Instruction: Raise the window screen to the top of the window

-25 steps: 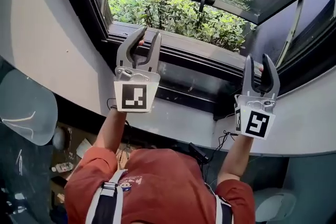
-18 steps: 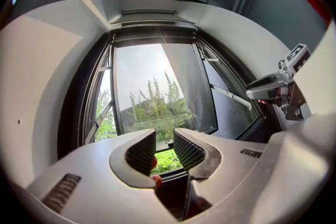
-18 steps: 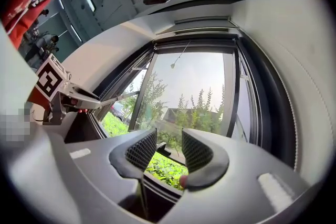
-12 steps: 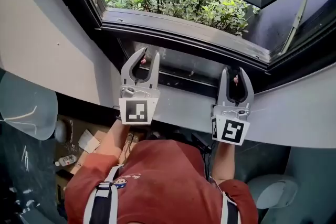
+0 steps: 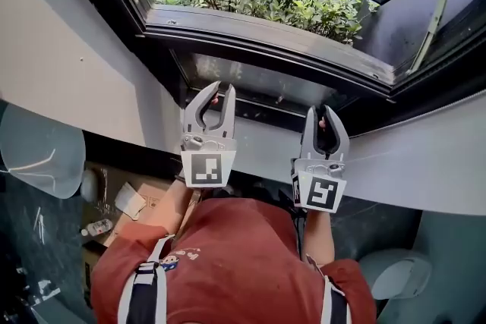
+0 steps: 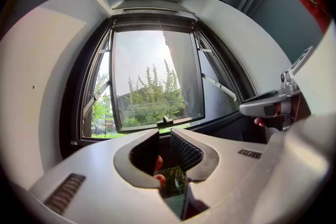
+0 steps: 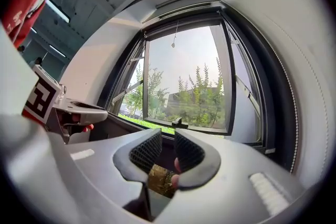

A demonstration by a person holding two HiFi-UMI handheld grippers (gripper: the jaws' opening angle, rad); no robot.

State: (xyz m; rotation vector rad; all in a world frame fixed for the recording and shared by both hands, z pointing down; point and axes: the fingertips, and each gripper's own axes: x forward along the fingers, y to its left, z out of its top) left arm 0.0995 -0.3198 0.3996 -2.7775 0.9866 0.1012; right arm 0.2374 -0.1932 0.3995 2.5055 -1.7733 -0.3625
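**A:** While both grippers hang just below the lower frame rail (image 5: 250, 40), which step is in hand?

**B:** Judged: standing clear after the raise. The left gripper (image 5: 219, 89) and the right gripper (image 5: 321, 114) sit side by side just under that rail and appear to touch nothing. Each pair of jaws has just been closing to a narrow gap, with nothing between the pads.

**A:** Where is the window screen?

**B:** No mesh shows across the opening above the rail. At the end opposite the rail, a top housing (image 6: 152, 10) carries a thin cord (image 7: 175, 34). The screen is probably rolled up there, but this cannot be confirmed.

**A:** Next move?

**B:** Check that the housing is seated. If a bar remains near the rail, widen the jaws and take it evenly on both sides.
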